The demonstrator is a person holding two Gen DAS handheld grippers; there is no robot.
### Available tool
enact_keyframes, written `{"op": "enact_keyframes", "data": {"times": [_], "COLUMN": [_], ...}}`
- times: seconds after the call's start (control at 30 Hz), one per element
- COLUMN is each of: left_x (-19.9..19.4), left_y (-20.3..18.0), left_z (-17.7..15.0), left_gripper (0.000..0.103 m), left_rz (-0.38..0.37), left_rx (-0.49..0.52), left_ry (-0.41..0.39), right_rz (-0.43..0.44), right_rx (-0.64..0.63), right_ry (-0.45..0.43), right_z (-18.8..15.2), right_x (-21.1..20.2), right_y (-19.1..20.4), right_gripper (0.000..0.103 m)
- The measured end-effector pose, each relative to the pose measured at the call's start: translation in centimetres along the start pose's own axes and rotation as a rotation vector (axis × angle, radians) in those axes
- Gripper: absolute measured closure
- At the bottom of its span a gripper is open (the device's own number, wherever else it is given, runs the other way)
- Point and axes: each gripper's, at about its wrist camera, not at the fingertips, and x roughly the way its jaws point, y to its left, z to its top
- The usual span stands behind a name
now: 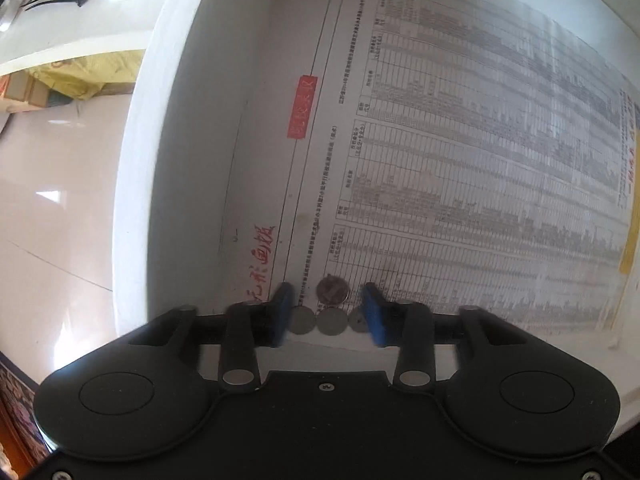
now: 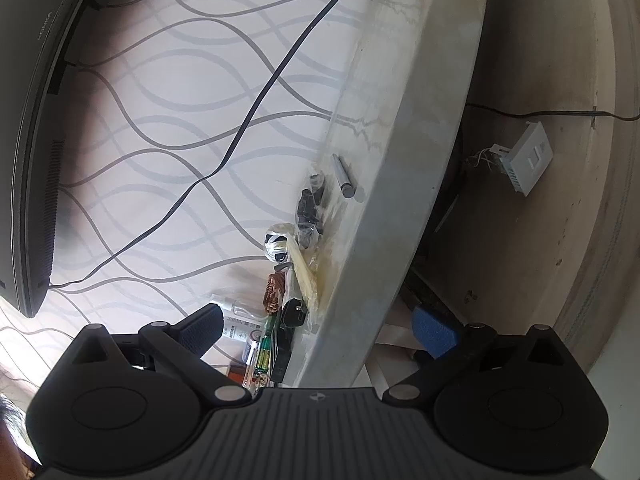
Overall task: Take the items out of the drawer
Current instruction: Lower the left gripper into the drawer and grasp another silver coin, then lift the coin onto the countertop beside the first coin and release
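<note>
Left gripper (image 1: 329, 316) points down into white drawer (image 1: 188, 92), blue pads (image 1: 282, 312) apart, nothing pressed between them. Four coins (image 1: 333, 290) lie between the fingers on a printed newspaper sheet (image 1: 460, 152) lining the drawer floor: three in a row nearest the tongs, one just beyond them. Glossy floor tiles (image 1: 56, 208) left of the tongs.

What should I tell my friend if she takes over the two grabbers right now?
Left gripper: open, pointing down into the drawer, its fingers either side of four coins lying on the printed paper; nothing held.
Right gripper: open, empty, straddling the counter edge.
Done: small items, batteries among them, already lie on the counter.
Left: pick up the coins.
</note>
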Motion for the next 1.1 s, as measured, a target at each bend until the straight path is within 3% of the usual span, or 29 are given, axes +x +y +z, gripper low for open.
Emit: {"op": "enact_keyframes", "data": {"times": [0.23,0.3,0.37,0.6,0.9,1.1], "left_x": [-0.3,-0.4,-0.6,-1.0,-4.7,-11.9], "left_y": [-0.5,-1.1,-1.8,-1.2,-1.6,-4.7], "left_z": [0.1,0.0,0.0,0.2,1.3,0.0], "left_gripper": [0.058,0.076,0.087,0.088,0.088,0.088], "left_rz": [0.024,0.016,0.012,-0.018,-0.083,-0.173], "left_rx": [-0.028,-0.012,0.015,0.039,0.131,0.367], "left_ry": [-0.027,-0.04,-0.054,-0.087,-0.179,-0.399], "right_rz": [0.008,0.012,0.016,0.023,0.017,0.011], "right_rx": [0.01,0.013,0.019,0.038,0.031,0.025], "right_ry": [0.001,0.0,-0.002,-0.002,-0.005,-0.001], "right_z": [0.0,0.0,0.1,0.4,0.4,0.4], "right_x": [-0.1,-0.1,-0.2,-0.1,-0.1,0.1], "right_y": [-0.2,-0.2,-0.3,-0.5,-0.3,-0.2], "right_gripper": [0.0,0.0,0.0,0.0,0.0,0.0]}}
